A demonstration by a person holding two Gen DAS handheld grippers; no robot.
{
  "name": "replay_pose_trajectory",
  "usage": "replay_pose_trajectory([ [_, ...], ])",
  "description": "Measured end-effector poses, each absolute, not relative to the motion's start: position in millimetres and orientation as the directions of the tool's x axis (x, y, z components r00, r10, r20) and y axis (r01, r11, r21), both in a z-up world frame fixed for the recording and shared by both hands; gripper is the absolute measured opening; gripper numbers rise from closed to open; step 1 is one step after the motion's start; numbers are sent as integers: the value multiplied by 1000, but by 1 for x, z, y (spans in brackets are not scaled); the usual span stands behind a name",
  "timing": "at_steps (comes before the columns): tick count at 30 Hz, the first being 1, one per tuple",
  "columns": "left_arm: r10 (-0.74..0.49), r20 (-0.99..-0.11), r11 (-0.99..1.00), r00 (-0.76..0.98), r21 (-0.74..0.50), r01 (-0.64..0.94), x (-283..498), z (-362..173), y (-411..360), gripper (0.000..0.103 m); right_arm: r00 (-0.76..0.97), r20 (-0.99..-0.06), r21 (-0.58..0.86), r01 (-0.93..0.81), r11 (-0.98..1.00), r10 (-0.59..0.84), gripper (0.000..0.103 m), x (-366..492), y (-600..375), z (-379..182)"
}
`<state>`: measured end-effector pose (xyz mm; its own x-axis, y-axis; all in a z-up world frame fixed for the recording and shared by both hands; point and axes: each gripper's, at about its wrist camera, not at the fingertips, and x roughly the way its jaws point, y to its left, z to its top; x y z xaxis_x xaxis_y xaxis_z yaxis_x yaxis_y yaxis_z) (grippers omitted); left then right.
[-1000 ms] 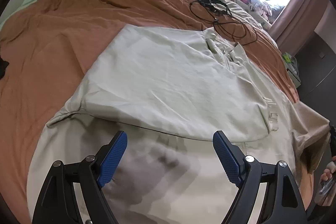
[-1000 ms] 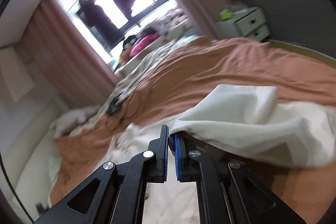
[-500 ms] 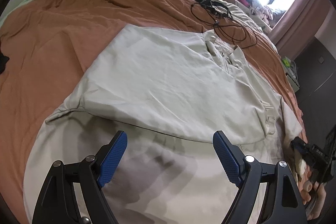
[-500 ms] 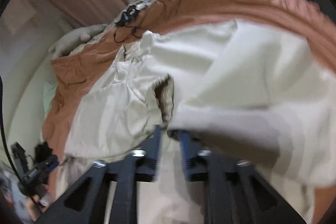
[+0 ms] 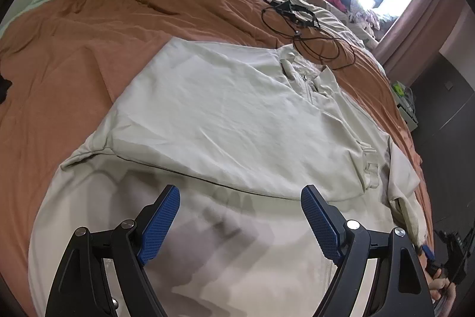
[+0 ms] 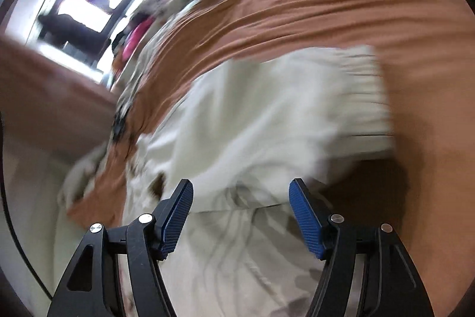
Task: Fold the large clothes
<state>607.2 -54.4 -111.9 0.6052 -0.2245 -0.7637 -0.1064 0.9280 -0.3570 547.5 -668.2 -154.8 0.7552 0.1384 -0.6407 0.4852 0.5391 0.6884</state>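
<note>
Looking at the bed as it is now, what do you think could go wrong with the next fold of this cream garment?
1. The black cable lies on the orange bedspread right at the cream garment's collar end; a fold that way may snag it.
2. The sleeve hangs loose at the bed's edge and may slide off.
3. Both the left tool and right tool are open, so nothing pins the folded panel; it could shift.

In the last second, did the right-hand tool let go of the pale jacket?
Yes. The right gripper was shut on the jacket edge; now its jaws stand wide apart, and the fabric lies flat on the orange bedspread.
</note>
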Motion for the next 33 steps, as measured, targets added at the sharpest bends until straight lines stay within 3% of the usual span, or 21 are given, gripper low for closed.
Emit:
replay_pose_trajectory([
  [7, -204, -775, 928, 598, -347, -133, 612, -118, -42, 85, 739, -656, 736, 584, 342, 152, 68, 537, -703, -200],
  [9, -198, -774, 925, 601, -350, -146, 614, -118, -37, 85, 757, -639, 754, 580, 308, 138, 63, 543, -711, -209],
  [11, -196, -772, 920, 605, -358, -159, 614, -117, -31, 85, 761, -645, 734, 590, 337, 72, 39, 549, -720, -204],
  [12, -197, -770, 918, 606, -363, -163, 614, -117, -29, 85, 758, -650, 720, 594, 359, 49, 16, 554, -721, -200],
  [13, -198, -769, 914, 608, -369, -168, 613, -117, -27, 85, 760, -649, 718, 594, 362, 40, 12, 556, -720, -196],
  [21, -219, -751, 897, 623, -405, -174, 609, -110, -19, 85, 913, -408, 734, 341, 588, -19, 9, 567, -658, -87],
  [26, -245, -741, 884, 625, -435, -169, 605, -107, -13, 85, 944, -327, 650, 188, 736, 48, 9, 599, -591, -27],
  [33, -239, -731, 862, 640, -462, -206, 601, -107, 6, 85, 944, -274, 557, -2, 831, 186, 8, 624, -496, 14],
])
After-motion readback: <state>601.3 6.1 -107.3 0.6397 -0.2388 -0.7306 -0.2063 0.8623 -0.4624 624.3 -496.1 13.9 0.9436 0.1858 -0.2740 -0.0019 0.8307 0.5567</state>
